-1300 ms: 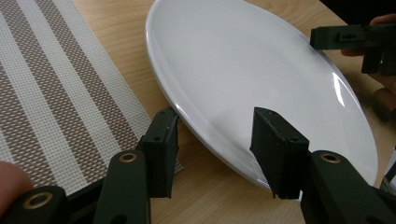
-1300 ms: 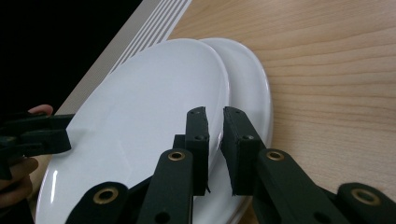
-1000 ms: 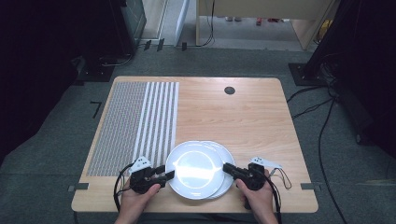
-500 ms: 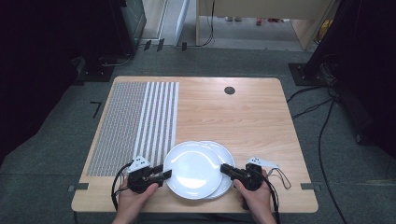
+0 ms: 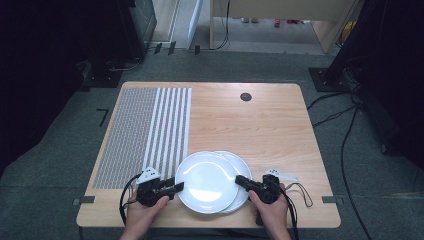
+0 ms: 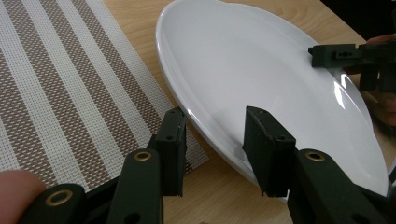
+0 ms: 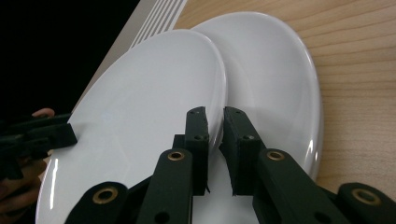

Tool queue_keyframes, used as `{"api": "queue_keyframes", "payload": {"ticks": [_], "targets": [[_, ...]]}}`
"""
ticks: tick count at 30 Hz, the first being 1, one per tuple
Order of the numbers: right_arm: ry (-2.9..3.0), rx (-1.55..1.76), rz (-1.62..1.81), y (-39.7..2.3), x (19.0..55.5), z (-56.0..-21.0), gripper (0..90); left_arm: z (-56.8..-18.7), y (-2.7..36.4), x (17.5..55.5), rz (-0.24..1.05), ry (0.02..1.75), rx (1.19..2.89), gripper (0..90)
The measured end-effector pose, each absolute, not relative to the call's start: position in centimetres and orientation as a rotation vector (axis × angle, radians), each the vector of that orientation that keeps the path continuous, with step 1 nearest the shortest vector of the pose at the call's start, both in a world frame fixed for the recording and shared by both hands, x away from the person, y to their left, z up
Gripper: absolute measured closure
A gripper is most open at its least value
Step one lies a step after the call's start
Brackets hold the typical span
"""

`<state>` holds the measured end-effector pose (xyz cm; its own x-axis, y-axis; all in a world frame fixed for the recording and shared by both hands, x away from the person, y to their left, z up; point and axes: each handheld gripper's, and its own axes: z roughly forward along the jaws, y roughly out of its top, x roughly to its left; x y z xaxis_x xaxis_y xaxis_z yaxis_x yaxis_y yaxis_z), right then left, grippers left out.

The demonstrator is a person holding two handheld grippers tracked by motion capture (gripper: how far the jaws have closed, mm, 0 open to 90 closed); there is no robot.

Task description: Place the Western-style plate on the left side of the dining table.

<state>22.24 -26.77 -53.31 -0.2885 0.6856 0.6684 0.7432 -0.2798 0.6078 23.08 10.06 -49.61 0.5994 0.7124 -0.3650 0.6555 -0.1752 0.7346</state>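
Two white plates overlap near the table's front edge. The top plate covers most of the lower plate. My left gripper is at the top plate's left rim. Its jaws have just been closing and stand one on each side of the rim, still apart, so it is open. My right gripper is shut on the top plate's right rim. Each gripper view also shows the other gripper at the far rim.
A striped woven placemat covers the left part of the wooden table. A small black round hole sits near the far edge. Cables trail on the floor to the right of the table.
The top plate has slid a little to the left, baring more of the lower plate at the right. Both hands stay at its rims.
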Motion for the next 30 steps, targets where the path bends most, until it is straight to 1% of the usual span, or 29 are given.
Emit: {"api": "queue_keyframes", "payload": {"ticks": [8,10,15,21,25,30], "targets": [[-1.787,-1.897,-1.668,-26.35,22.44,-53.60,82.6,-49.71,10.22,23.20,0.047,1.100,1.877,61.4],[-1.723,-1.926,-1.691,-26.51,22.42,-53.65,86.1,-49.73,10.22,23.19,0.041,1.102,1.875,61.3],[-1.706,-1.927,-1.728,-26.74,22.41,-53.68,88.2,-49.81,10.19,23.23,0.023,1.103,1.868,61.3],[-1.663,-1.935,-1.705,-26.76,22.54,-53.71,87.5,-49.84,10.22,23.30,0.015,1.110,1.865,61.5],[-1.654,-1.940,-1.673,-26.49,22.61,-53.89,83.5,-49.69,10.42,23.32,0.021,1.110,1.867,62.2],[-1.669,-1.922,-1.670,-26.39,22.67,-54.00,84.1,-49.47,10.49,23.22,0.021,1.121,1.872,63.1]]}}
